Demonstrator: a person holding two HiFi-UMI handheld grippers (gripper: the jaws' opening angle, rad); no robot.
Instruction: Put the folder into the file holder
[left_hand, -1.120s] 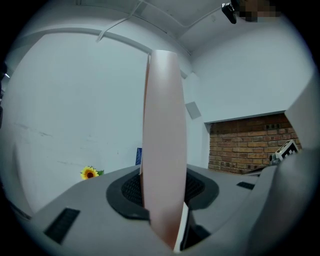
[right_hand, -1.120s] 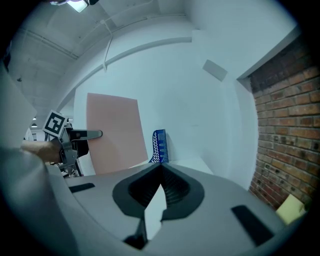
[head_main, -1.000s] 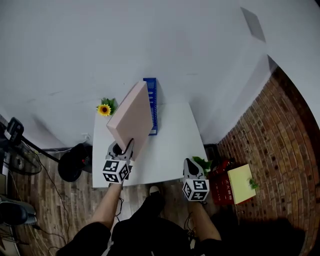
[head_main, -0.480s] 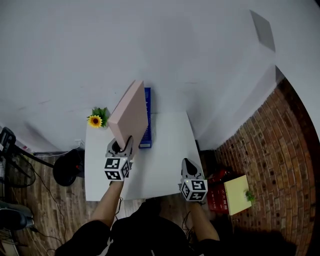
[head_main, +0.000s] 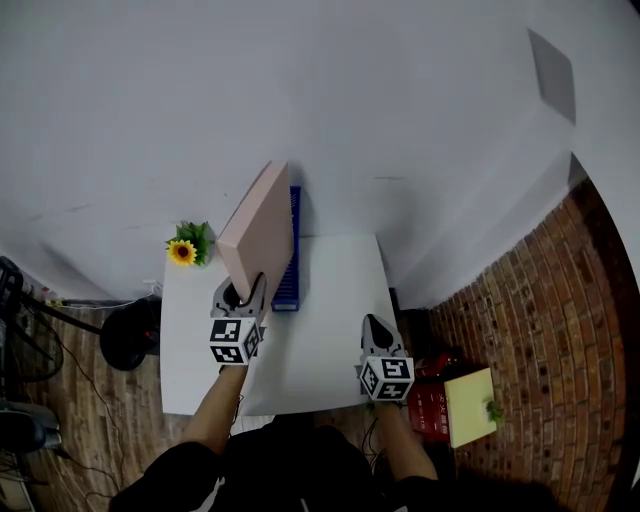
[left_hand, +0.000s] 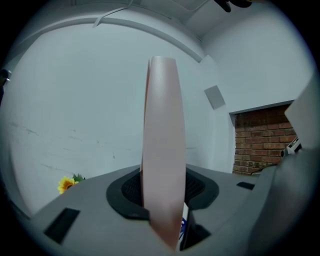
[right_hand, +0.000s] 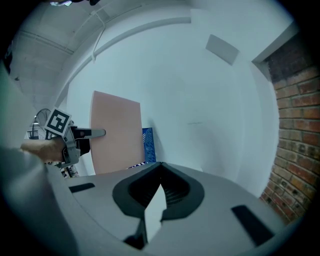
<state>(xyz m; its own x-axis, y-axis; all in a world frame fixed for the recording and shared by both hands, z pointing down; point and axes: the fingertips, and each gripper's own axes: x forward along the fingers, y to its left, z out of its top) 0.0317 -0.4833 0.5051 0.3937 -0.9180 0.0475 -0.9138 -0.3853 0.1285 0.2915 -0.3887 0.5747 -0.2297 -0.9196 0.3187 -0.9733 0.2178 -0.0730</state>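
A pink folder (head_main: 258, 235) stands on edge, tilted, and my left gripper (head_main: 245, 296) is shut on its near lower corner. In the left gripper view the folder (left_hand: 162, 145) rises edge-on between the jaws. A blue file holder (head_main: 288, 252) stands on the white table (head_main: 330, 300) against the wall, just right of the folder and partly hidden by it. The right gripper view shows the folder (right_hand: 116, 132), the holder (right_hand: 148, 145) and the left gripper (right_hand: 67, 137). Over the table's right front part, my right gripper (head_main: 372, 326) hangs shut and holds nothing.
A sunflower (head_main: 182, 252) sits at the table's back left corner. The white wall runs right behind the table. A brick wall (head_main: 540, 330) stands to the right, with a red crate (head_main: 430, 400) and a yellow box (head_main: 468, 405) on the floor beside the table.
Both grippers have moved forward over the table, away from its front edge. The folder, still held, has come closer to the wall alongside the blue holder.
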